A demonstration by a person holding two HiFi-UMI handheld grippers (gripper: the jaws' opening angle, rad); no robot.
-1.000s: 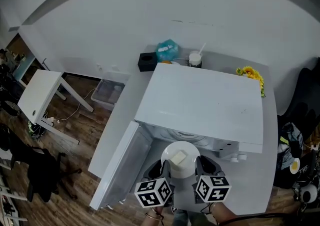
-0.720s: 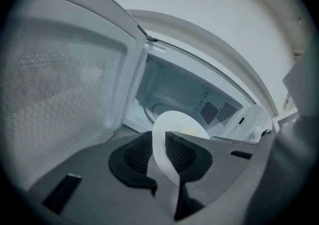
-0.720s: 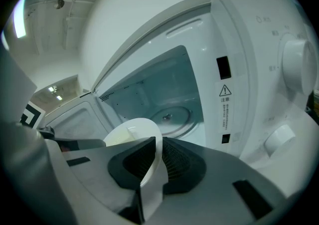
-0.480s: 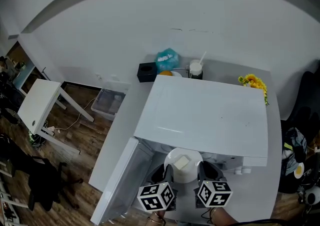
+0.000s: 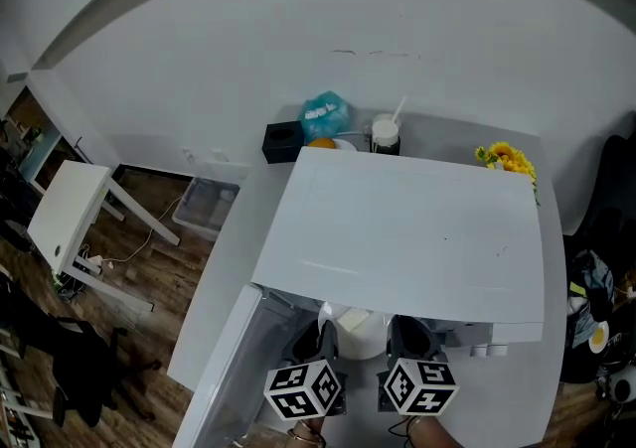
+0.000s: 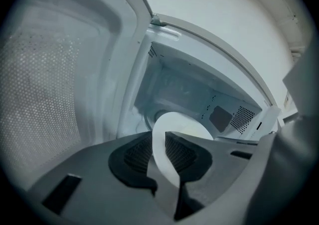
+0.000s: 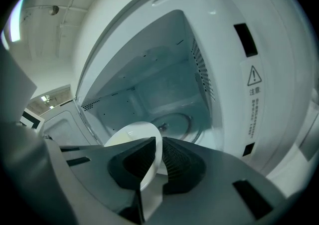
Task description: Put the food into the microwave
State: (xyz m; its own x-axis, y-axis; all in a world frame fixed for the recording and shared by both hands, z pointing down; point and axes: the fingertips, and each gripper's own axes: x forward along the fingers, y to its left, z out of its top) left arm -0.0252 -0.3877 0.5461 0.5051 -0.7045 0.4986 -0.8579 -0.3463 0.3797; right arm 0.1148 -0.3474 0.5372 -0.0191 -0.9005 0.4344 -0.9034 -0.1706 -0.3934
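Head view: high overhead, looking steeply down onto the microwave (image 5: 397, 227) top. Left hand-held gripper (image 5: 310, 339) and right hand-held gripper (image 5: 409, 337) sit at the bottom edge. Gripper views: close, along own jaws into the cavity, from opposite sides. All three share the plate (image 5: 353, 322) between the hand-held grippers.

The boxy white microwave (image 5: 397, 227) gapes open, its round glass turntable (image 7: 172, 121) lying flat inside. The mesh-windowed white door (image 6: 50, 94) walls the left and the vented cavity wall (image 7: 199, 69) the right. A round white plate (image 5: 365, 343), pinched by the left tongs (image 6: 158, 141) and right tongs (image 7: 158, 154), fills the mouth's middle.
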